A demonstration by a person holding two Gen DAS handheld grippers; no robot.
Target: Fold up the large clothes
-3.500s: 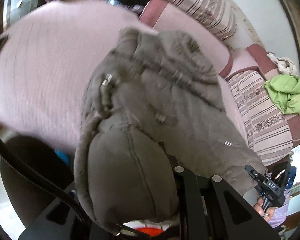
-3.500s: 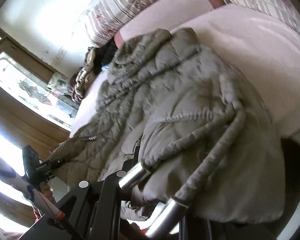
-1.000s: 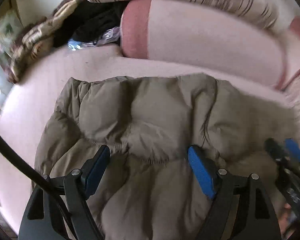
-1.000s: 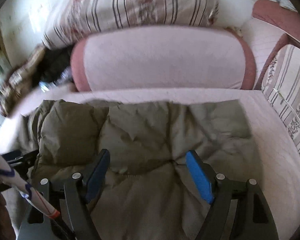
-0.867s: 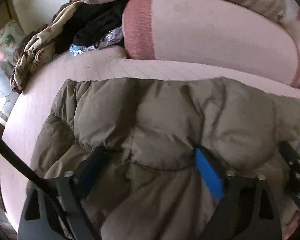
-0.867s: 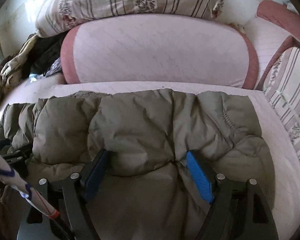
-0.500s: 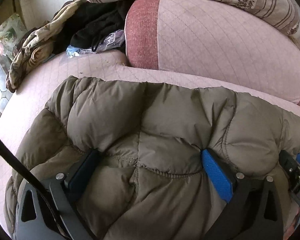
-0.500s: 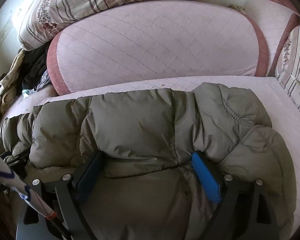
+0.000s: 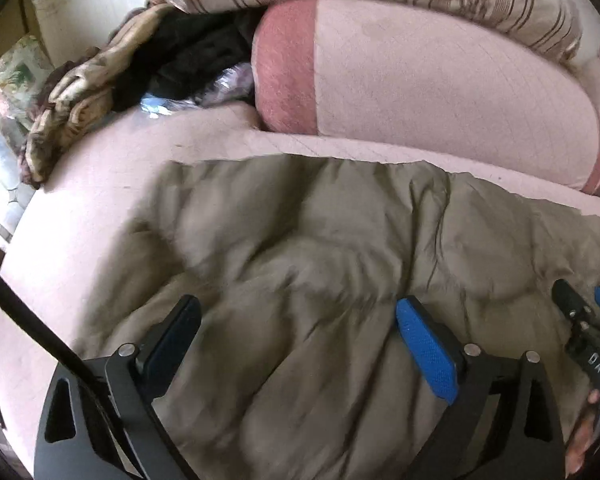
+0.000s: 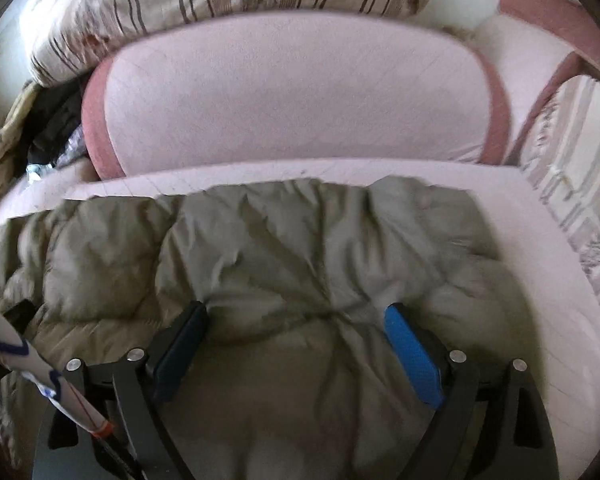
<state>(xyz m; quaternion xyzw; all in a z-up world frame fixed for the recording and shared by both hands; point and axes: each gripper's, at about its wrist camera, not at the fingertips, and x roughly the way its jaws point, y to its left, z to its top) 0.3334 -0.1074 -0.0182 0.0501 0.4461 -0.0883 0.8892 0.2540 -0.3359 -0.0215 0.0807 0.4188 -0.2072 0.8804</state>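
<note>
Item: olive padded jacket (image 9: 308, 264), one large garment; lies doubled over on the pale pink sofa seat (image 9: 100, 168), spread directly ahead of and beneath both pairs of tongs; its far edge runs straight across, short of the pink bolster cushion (image 9: 440, 100) that stands beyond the tong tips.

Left gripper (image 9: 296, 332): jaws wide and, by the measure, just closing slightly from full spread; blue pads clear of the cloth on both sides; jacket fabric lies in the gap between them but nothing is pinched or lifted.

Right gripper (image 10: 296, 332): jaws near their widest; a puckered seam of the jacket sits between the pads; no grip on it; the right gripper also shows at the right-hand margin of the left wrist view, a fingertip of the person's hand below it.

Surroundings: striped floral pillow (image 10: 228, 8) beyond and above the bolster; heap of dark and tan clothes (image 9: 112, 68) far off to the left of the left tongs; striped armrest cushion (image 10: 572, 184) to the right of the right tongs.

Step in hand, as judged: a fold appears laid down and let go; both tongs hover free above the bundle.

Next move, as judged: either press the puffy layers flat, or take fresh holds at one end of the bundle, both tongs together, and carry that end across for a further fold; padding is springy, so deep bites and a firm hold seem needed.
</note>
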